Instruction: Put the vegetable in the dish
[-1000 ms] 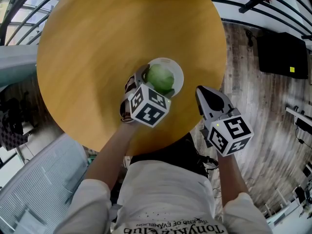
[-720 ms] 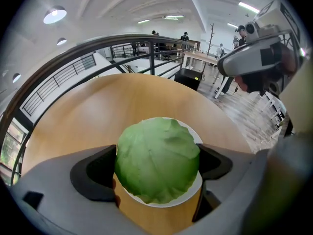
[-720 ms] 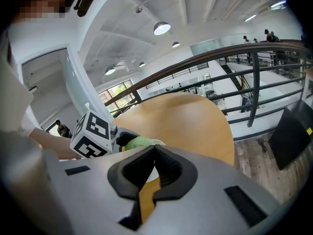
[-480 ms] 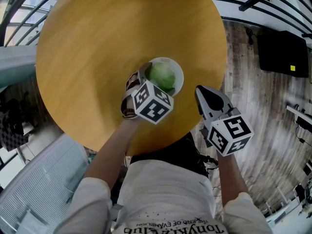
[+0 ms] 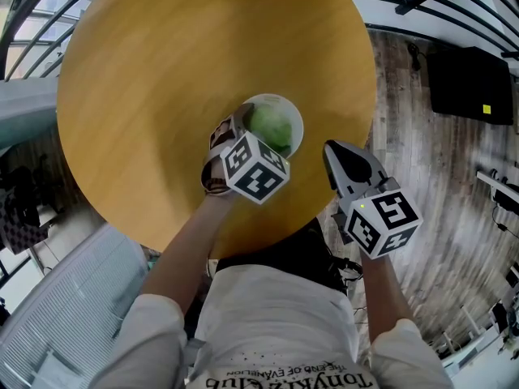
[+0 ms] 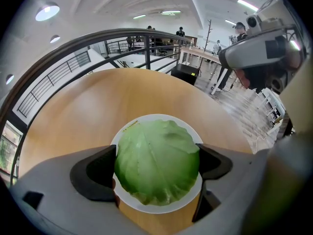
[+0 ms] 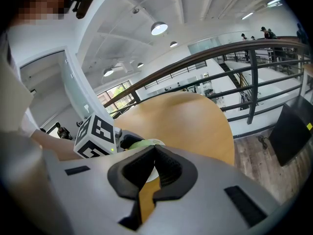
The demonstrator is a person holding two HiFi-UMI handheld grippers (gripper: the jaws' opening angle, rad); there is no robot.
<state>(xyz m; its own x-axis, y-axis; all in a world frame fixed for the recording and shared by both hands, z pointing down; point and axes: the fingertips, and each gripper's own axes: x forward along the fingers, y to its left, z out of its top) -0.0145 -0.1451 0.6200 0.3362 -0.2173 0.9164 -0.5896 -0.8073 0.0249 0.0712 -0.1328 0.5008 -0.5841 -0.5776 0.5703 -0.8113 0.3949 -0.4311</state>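
A round green cabbage (image 5: 273, 126) sits in the small white dish (image 5: 289, 109) near the front of the round wooden table (image 5: 186, 55). My left gripper (image 5: 261, 133) is shut on the cabbage (image 6: 156, 151), one dark jaw pressing each side, with the dish rim (image 6: 161, 117) showing beneath it. My right gripper (image 5: 332, 152) hovers by the table's front right edge, apart from the dish. In the right gripper view its jaws (image 7: 154, 149) are shut with nothing between them.
The table (image 7: 195, 116) stands beside a black railing (image 7: 254, 82) over a wooden floor (image 5: 422, 120). A black box (image 5: 470, 87) lies on the floor to the right. A pale slatted chair (image 5: 73, 306) is at the lower left.
My left gripper has edged slightly forward over the dish, still holding the cabbage. The right gripper has stayed in place.
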